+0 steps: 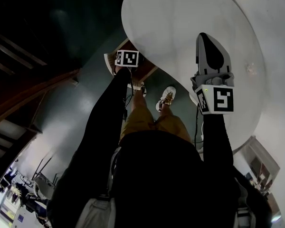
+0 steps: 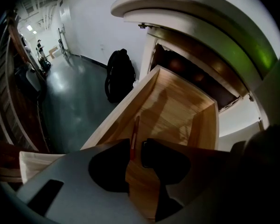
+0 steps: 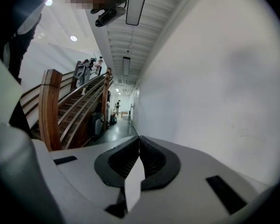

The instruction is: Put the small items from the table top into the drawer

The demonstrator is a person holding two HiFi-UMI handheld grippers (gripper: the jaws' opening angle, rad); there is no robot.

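Note:
The wooden drawer [image 2: 186, 111] stands pulled out under the white table top [image 1: 180, 23]. My left gripper [image 2: 136, 150] points steeply down into it. A thin red pen [image 2: 135, 134] shows in the gap between the jaws, close to the left pad; the gap is wider than the pen, so the jaws stand open. In the head view only the left gripper's marker cube [image 1: 127, 58] shows above the drawer [image 1: 149, 71]. My right gripper [image 1: 205, 38] hovers roughly level over the table top, its jaws [image 3: 139, 148] shut at the tips with a white flat strip [image 3: 134, 183] between them.
A black backpack [image 2: 120, 76] leans on the wall left of the drawer. The person's legs and shoes [image 1: 167, 98] stand beside the table. A wooden staircase [image 3: 74, 111] rises at the left, and a white wall [image 3: 214, 78] runs along the right.

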